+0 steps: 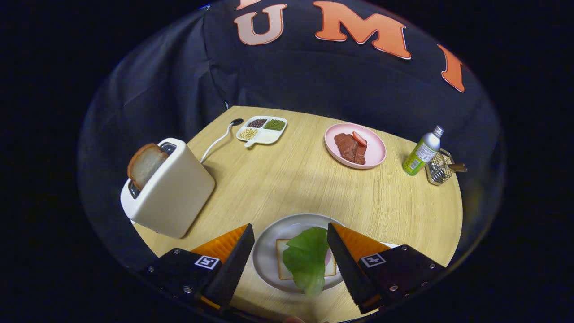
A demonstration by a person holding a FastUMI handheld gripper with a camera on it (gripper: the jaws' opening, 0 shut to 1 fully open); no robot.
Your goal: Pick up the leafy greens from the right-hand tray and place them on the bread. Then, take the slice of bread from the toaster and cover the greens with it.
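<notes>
My gripper [290, 231] hangs open above a white plate [269, 237] near the table's front edge. On the plate lies a slice of bread [281, 264] with a green leaf [307, 260] draped over it, between my two fingers and touching neither. A cream toaster [172, 193] stands to the left of the plate, beyond the left finger. A second bread slice [144, 165] sticks up from its slot.
A pink plate [376, 154] with meat and a red slice sits at the back right. A green bottle [421, 151] and a wire basket [439, 168] stand further right. A white divided dish [263, 130] of beans and the toaster's cord [217, 141] lie at the back.
</notes>
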